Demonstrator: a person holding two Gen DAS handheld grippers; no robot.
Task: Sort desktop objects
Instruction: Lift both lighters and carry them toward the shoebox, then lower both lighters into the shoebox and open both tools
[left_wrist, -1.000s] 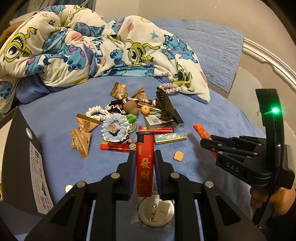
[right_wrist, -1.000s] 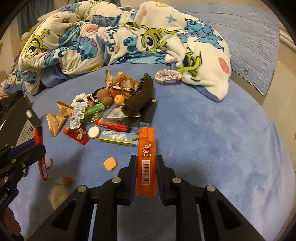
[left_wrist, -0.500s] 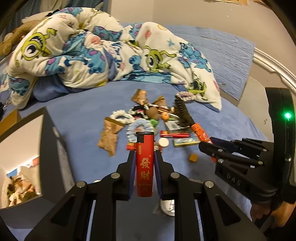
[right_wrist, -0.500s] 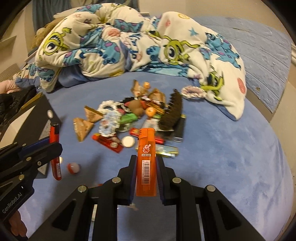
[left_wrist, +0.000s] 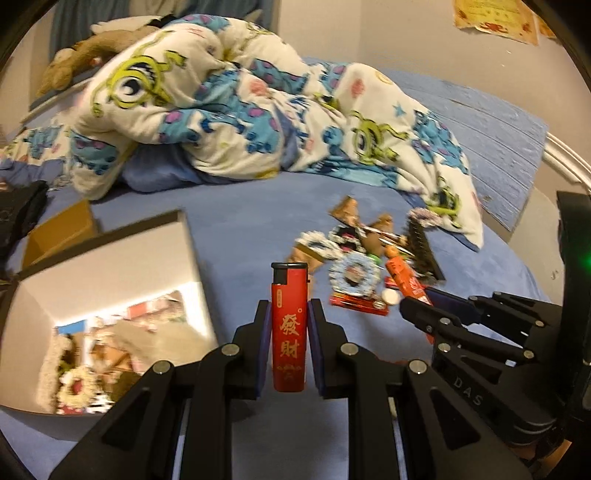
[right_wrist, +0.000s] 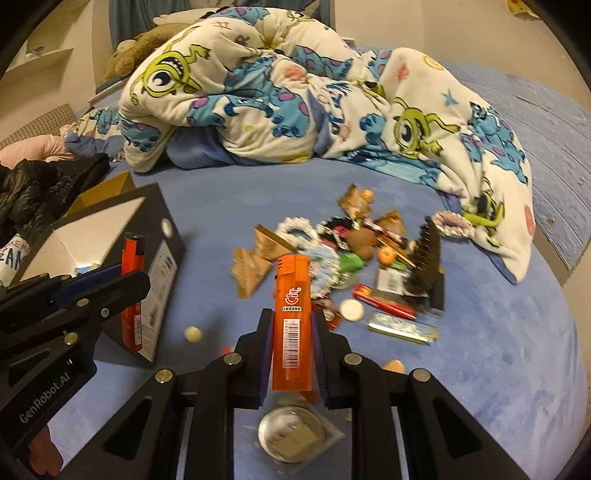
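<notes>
My left gripper (left_wrist: 287, 314) is shut on a red lighter (left_wrist: 289, 332) with gold characters, held upright above the blue bed. Left of it stands an open black box (left_wrist: 110, 280) with several small items inside. My right gripper (right_wrist: 288, 321) is shut on an orange lighter (right_wrist: 291, 325) with a barcode label. In the right wrist view the left gripper (right_wrist: 122, 284) and its red lighter (right_wrist: 132, 295) hang in front of the box (right_wrist: 155, 229). In the left wrist view the right gripper (left_wrist: 417, 306) shows at the right with the orange lighter (left_wrist: 404, 280). A pile of small objects (right_wrist: 351, 258) lies mid-bed.
A monster-print blanket (right_wrist: 295, 103) is heaped at the back of the bed. A round metal tin (right_wrist: 291, 437) lies just under my right gripper. A small cardboard box (left_wrist: 59, 229) and dark clothing (right_wrist: 44, 184) sit at the left. A brown plush toy (right_wrist: 147, 48) lies far back.
Both grippers have risen and swung left with their lighters. The open black box has come into full view, its inside now showing. The pile has shifted to the right in both views.
</notes>
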